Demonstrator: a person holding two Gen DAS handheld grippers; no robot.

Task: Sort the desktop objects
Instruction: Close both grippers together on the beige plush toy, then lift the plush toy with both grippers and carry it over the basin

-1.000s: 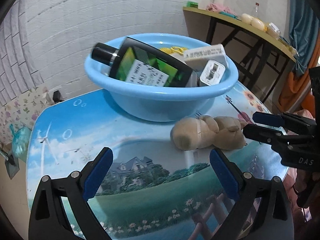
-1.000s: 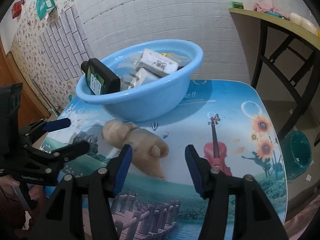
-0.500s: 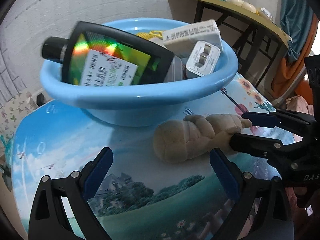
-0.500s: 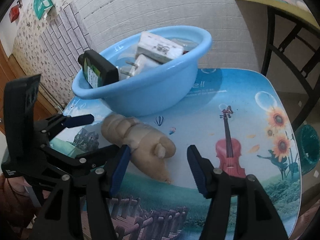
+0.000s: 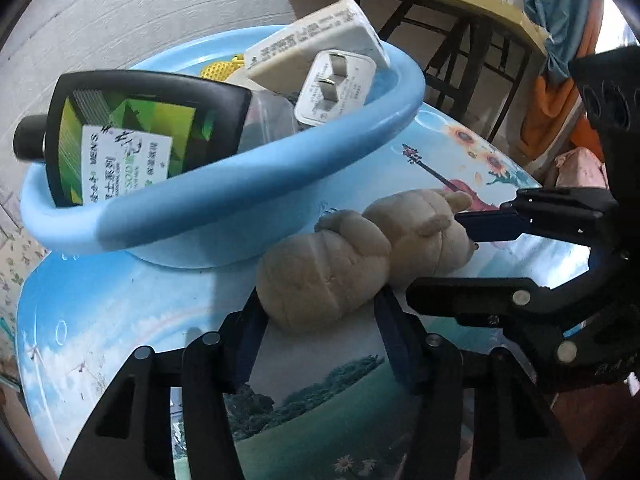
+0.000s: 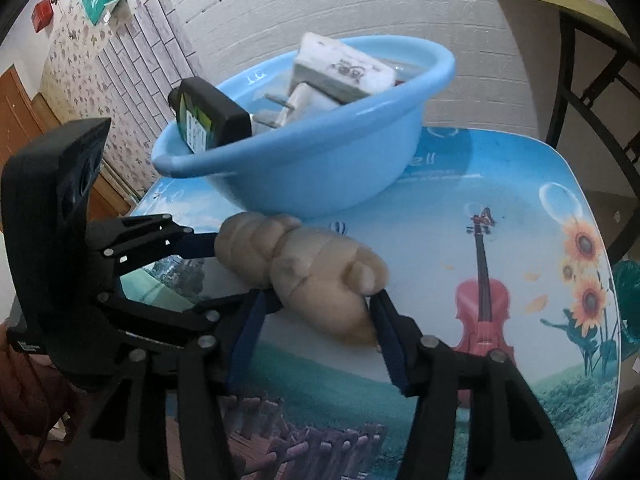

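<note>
Pinching the tan plush toy from both ends, I have my left claw closed on its rounded rear half in the lower middle of the left wrist view, both blue pads pressed against the fabric. Its jaws have just been closing, and the toy sits between them. My right claw grips the other end, the part with the small ears, in the centre of the right wrist view; its jaws have also just been closing on the toy.

In the left wrist view the right claw comes in from the right edge, one blue pad against the toy's head. In the right wrist view the left claw reaches in from the left edge and holds the toy's far end.

The toy lies lengthwise on the counter, whose top is printed with sky, a red violin and sunflowers. It lies just in front of the blue basin, close to the basin's wall; I cannot tell whether they touch.

Inside the basin, in the upper left of the left wrist view, a black bottle with a green label leans on the rim. Beside it are a white plug adapter with its two prongs facing out and a white box resting above it. Something yellow shows behind them.
</note>
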